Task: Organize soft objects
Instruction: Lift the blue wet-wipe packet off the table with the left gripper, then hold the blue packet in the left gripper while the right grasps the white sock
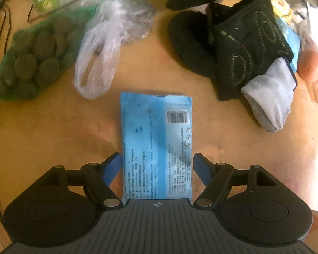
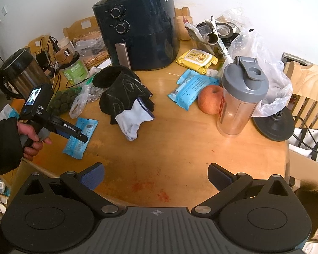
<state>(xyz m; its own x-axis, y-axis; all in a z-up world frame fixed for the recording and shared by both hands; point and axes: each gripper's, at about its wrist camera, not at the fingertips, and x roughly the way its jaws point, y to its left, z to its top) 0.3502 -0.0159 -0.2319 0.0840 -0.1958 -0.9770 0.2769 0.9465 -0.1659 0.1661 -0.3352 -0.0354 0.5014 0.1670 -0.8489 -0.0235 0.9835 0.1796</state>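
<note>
The left tool (image 1: 156, 169) straddles a flat blue plastic tissue packet (image 1: 156, 144) lying barcode-up on the round wooden tabletop (image 2: 180, 148); its blue pads stand just beside the packet's long edges, though I cannot tell if they press it. The right tool (image 2: 155, 175) hovers spread apart, holding nothing (over bare wood). Beyond the packet lie a black knitted hat (image 2: 120, 93) and a white sock (image 2: 133, 118), touching.

A flat blue wipes pack (image 1: 156, 146) lies back-up on the wooden surface (image 1: 53, 131), barcode showing. Beyond it sits a heap of black fabric (image 1: 233, 40) stitched with pale outlines, a white sock (image 1: 267, 99) poking from its near edge. A second blue pack (image 2: 190, 89) lies farther right, beside a yellow wipes pack (image 2: 197, 60).
</note>
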